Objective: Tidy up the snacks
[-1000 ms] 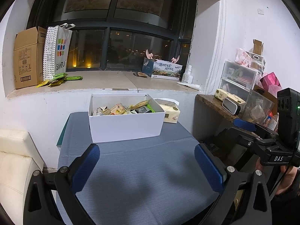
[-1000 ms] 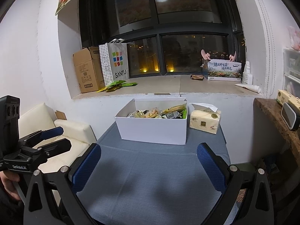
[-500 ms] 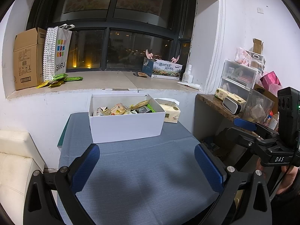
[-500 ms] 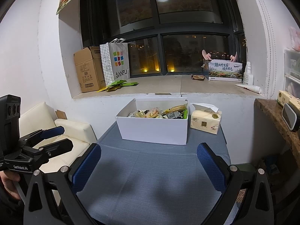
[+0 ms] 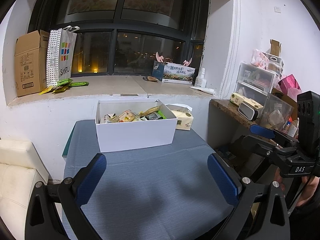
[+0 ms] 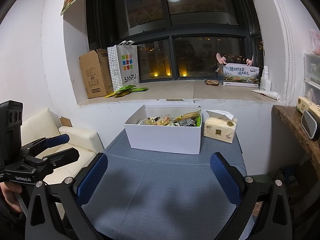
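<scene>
Where snacks [image 5: 133, 116] fill the white box [image 5: 136, 135], labels blur (unreadable).

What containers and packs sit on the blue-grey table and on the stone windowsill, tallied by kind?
White open cardboard boxes holding snacks: 1
Yellow soft tissue packs: 1
Brown corrugated cartons: 1
White SANFU paper shopping bags: 1
Printed landscape-picture boxes: 1
White plastic bottles: 1
Total: 6
</scene>
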The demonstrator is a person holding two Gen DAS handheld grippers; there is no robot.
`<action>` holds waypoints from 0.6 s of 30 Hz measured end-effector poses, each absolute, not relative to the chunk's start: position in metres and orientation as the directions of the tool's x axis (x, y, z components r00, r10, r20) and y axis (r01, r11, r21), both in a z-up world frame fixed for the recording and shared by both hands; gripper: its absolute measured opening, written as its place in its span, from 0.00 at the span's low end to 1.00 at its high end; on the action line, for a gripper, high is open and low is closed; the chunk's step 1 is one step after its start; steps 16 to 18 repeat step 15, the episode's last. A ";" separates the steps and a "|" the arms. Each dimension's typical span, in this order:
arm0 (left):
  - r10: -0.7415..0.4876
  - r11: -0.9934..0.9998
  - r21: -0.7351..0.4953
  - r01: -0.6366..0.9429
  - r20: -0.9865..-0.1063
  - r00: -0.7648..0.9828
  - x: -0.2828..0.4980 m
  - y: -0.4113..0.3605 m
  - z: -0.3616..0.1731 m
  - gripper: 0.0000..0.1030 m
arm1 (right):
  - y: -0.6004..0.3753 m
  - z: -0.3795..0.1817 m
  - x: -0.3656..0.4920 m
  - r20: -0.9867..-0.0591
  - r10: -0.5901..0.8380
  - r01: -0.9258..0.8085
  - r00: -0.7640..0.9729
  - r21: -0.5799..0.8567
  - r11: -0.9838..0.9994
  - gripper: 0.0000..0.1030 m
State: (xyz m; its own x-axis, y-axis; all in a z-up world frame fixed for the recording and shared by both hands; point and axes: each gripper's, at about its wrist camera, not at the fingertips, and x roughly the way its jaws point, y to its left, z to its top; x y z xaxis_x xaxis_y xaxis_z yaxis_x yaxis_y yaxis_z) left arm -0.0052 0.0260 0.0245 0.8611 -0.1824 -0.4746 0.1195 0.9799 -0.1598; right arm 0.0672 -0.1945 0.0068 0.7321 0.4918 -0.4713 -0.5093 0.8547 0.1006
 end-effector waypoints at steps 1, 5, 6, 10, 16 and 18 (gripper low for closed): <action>-0.183 0.980 -0.161 0.119 -0.476 0.860 -0.005 0.027 0.025 1.00 | -0.195 0.007 0.067 -0.471 0.492 -0.510 0.732 0.101 0.854 1.00; -0.182 0.980 -0.155 0.122 -0.479 0.859 -0.005 0.028 0.023 1.00 | -0.194 0.006 0.067 -0.473 0.493 -0.512 0.730 0.100 0.853 1.00; -0.182 0.981 -0.154 0.122 -0.479 0.859 -0.005 0.027 0.022 1.00 | -0.194 0.006 0.067 -0.474 0.494 -0.512 0.729 0.101 0.853 1.00; -0.181 0.981 -0.149 0.123 -0.480 0.859 -0.005 0.028 0.022 1.00 | -0.193 0.006 0.067 -0.475 0.495 -0.513 0.728 0.101 0.852 1.00; -0.188 0.979 -0.161 0.125 -0.479 0.857 -0.005 0.029 0.020 1.00 | -0.194 0.006 0.068 -0.475 0.495 -0.514 0.727 0.101 0.852 1.00; -0.188 0.979 -0.161 0.125 -0.479 0.857 -0.005 0.029 0.020 1.00 | -0.194 0.006 0.068 -0.475 0.495 -0.514 0.727 0.101 0.852 1.00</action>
